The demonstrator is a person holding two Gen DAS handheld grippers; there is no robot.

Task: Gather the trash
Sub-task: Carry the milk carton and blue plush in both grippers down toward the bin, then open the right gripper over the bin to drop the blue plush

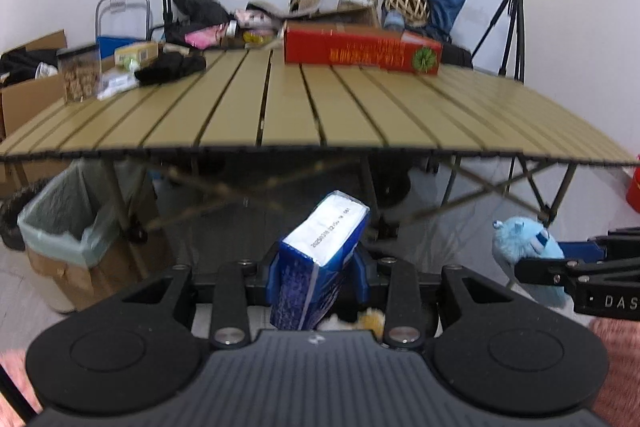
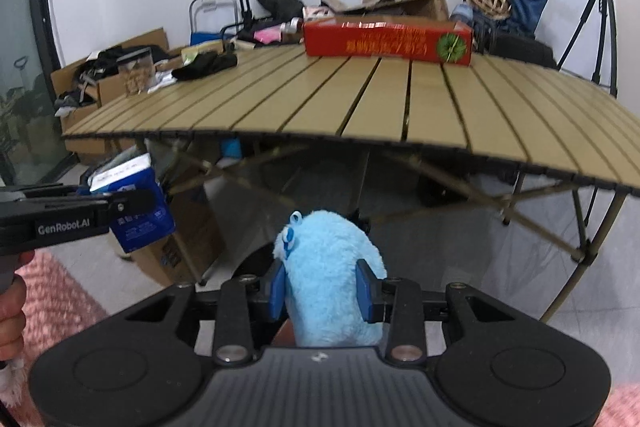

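The left gripper has its blue fingers clamped on a blue and white carton, which sticks up tilted between them, its white printed end uppermost. The right gripper has its fingers pressed into the sides of a light blue plush toy, whose fuzzy body bulges above the pads. Both are held near the camera, below the near edge of the slatted tan counter.

In the left wrist view the toy and the other gripper show at the right. In the right wrist view the carton shows at the left, with a hand at the left edge.

On the floor at the left, under the counter's near left corner, stands a bin lined with a pale green bag. On the far side of the counter lies a long red box; at its far left stand a clear jar and a black cloth. A tripod stands far right
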